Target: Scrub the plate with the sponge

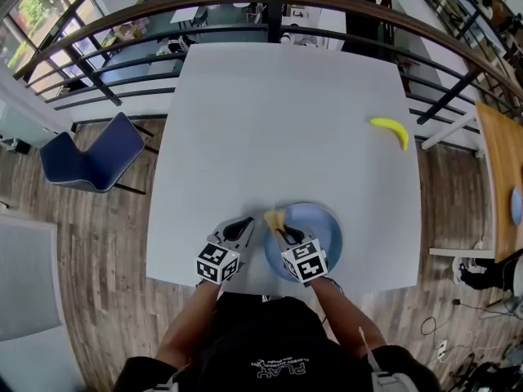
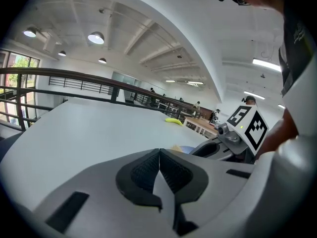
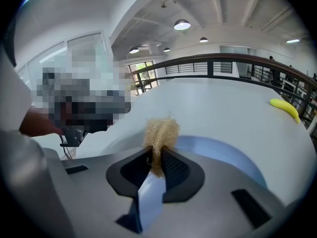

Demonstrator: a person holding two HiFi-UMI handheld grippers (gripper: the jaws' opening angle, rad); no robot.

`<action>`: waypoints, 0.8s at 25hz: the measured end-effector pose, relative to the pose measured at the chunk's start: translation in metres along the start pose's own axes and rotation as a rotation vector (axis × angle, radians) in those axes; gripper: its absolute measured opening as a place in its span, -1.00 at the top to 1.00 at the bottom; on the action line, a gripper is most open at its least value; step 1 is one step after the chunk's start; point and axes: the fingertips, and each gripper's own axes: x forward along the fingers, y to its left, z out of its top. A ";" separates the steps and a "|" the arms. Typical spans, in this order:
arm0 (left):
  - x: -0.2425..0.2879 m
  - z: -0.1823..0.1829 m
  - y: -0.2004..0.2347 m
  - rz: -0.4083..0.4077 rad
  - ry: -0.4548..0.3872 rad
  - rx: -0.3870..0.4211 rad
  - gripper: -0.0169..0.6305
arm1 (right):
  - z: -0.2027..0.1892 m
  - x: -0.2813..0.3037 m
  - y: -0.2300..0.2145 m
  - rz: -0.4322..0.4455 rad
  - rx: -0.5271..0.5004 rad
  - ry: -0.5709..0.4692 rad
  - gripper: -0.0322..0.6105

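1. Right hand-held gripper (image 3: pixel 158 157): jaws closed together, pinching a sponge (image 3: pixel 161 132) between the black pads.
2. Sponge: tan, fibrous and frayed, its tuft standing up above the jaw tips.
3. Plate (image 3: pixel 223 155): pale blue, flat on the white surface (image 3: pixel 208 103), just beyond the jaws and spreading to the right. Cannot tell whether the sponge touches it.
4. Banana (image 3: pixel 285 108): yellow, lying on the surface at far right, well apart from the plate.
5. Railing (image 3: pixel 223 61): dark, curving behind the surface's far edge.
6. Ceiling lamps (image 3: pixel 182 25): round and lit.
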 end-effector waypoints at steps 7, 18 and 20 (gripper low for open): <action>-0.002 0.004 -0.004 -0.002 -0.001 0.002 0.91 | 0.000 -0.003 -0.006 -0.027 0.003 0.018 0.71; -0.005 0.010 -0.011 -0.011 -0.008 0.012 0.91 | -0.008 -0.014 -0.034 -0.108 0.061 0.030 0.71; -0.007 0.014 -0.013 -0.017 -0.018 0.010 0.91 | -0.010 -0.016 -0.039 -0.126 0.070 0.034 0.71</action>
